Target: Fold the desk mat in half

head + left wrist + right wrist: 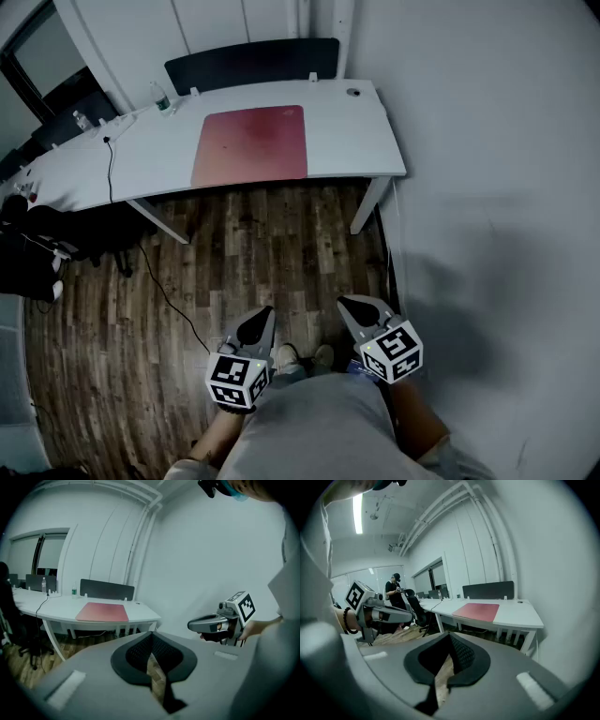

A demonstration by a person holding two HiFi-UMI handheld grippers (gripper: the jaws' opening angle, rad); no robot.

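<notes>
Wood floor [253,253] below. Against the far wall, white table [352,127]. Flat and unfolded on its top, toward the right end: red desk mat [251,143]. Well apart from the table, low over the floor, left gripper [267,313] and right gripper [344,302], side by side. Fingers of both clenched tip to tip, nothing between them.
</notes>
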